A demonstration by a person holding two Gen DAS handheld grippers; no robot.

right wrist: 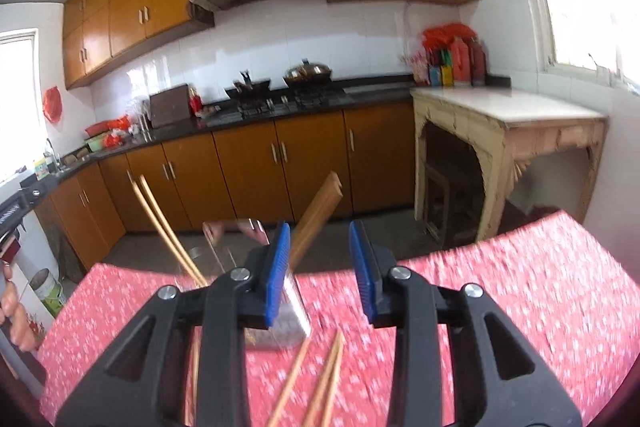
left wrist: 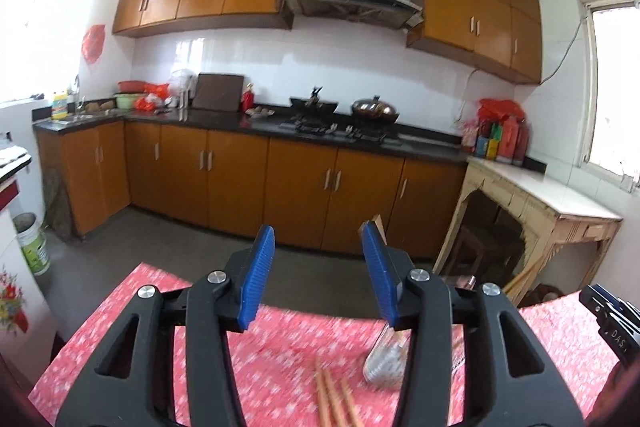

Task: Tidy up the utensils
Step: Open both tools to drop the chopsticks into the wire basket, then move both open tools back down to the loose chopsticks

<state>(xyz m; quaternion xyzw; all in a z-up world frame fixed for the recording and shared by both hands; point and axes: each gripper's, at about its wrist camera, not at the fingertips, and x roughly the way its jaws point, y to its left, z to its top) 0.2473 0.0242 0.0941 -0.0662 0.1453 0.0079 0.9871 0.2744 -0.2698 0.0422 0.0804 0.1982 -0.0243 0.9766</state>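
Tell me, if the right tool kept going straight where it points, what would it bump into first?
Probably nothing on the table. The right tool is open and points over the far edge of the red tablecloth. The glass holder with wooden sticks sits just left of its line. Beyond lie floor and brown cabinets, though depth is unclear.

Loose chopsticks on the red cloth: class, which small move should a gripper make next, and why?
Probably lower the open right gripper onto the loose chopsticks and close. Both grippers hold nothing, these lie flat on the cloth, and others already stand in the glass holder.

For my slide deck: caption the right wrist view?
Open right gripper above loose chopsticks and a glass holder on a red tablecloth.
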